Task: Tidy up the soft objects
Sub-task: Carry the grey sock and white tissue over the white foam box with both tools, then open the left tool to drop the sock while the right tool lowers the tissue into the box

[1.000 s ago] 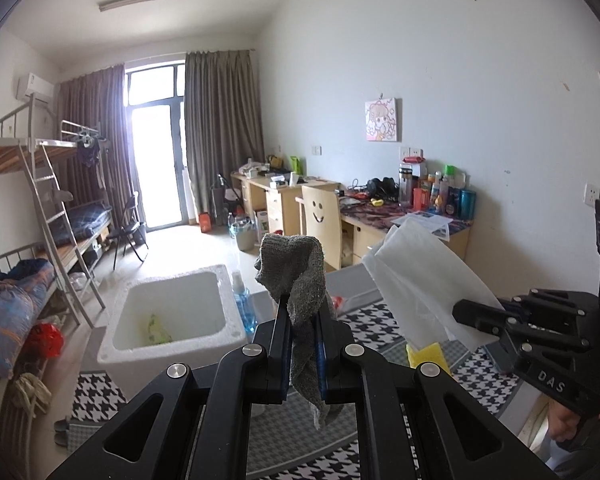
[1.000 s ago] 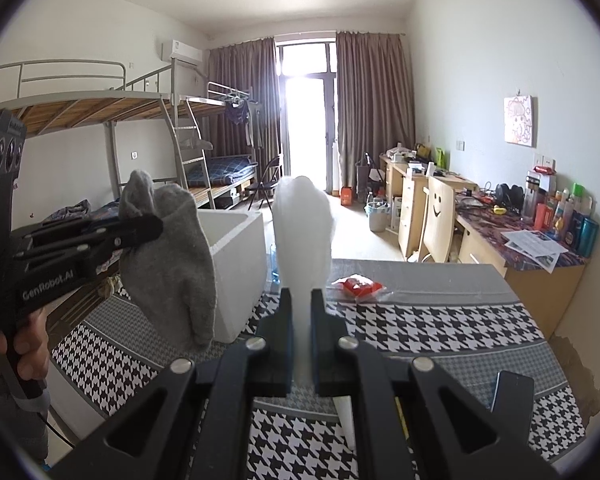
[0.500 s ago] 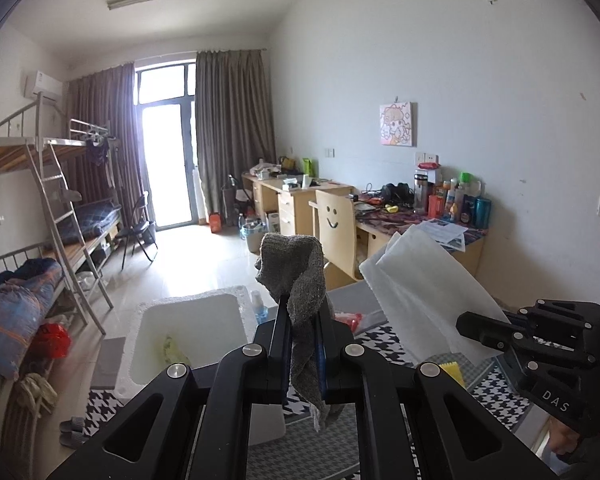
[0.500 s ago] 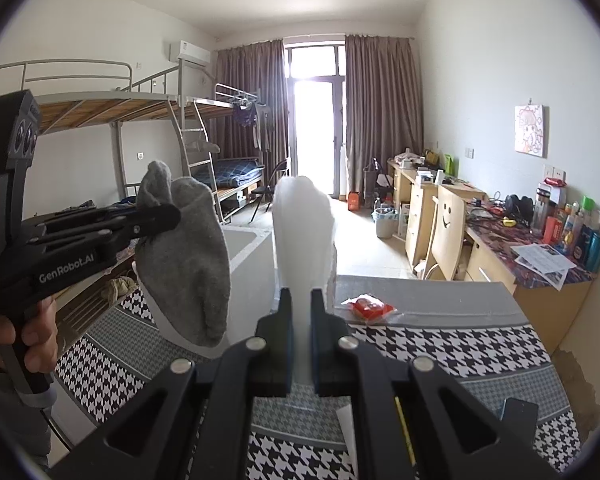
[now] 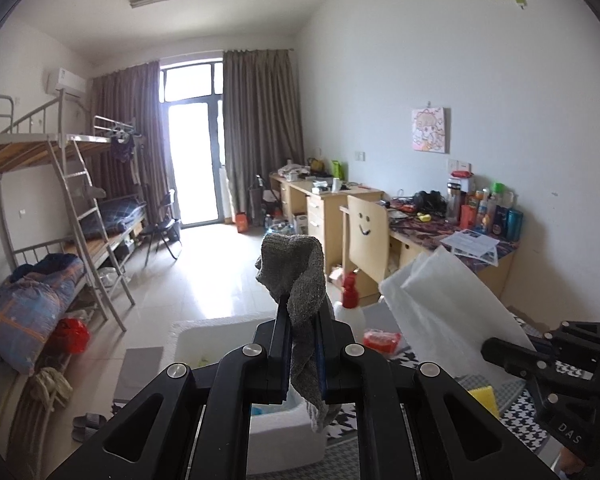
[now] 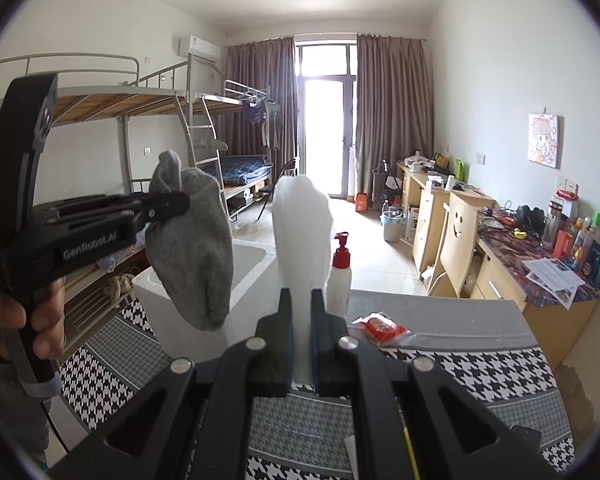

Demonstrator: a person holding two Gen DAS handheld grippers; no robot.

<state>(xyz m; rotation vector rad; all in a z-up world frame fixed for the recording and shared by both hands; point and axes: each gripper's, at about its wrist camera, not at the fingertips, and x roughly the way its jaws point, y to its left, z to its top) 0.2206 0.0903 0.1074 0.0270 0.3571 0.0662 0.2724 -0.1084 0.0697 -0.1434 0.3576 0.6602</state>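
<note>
Grey knitted sock (image 5: 300, 276) and white foam sheet (image 6: 302, 228) being held up above the bench (image 6: 480, 364)

Left gripper (image 5: 302, 332) jaws are pinching the sock over a white foam box (image 6: 244, 264); right gripper (image 6: 301, 320) jaws are clamping the sheet just beside a red-capped pump bottle (image 6: 339, 276).

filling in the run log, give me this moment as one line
left gripper: shut on grey sock | right gripper: shut on white sheet | both held up over table | foam box below sock
</note>
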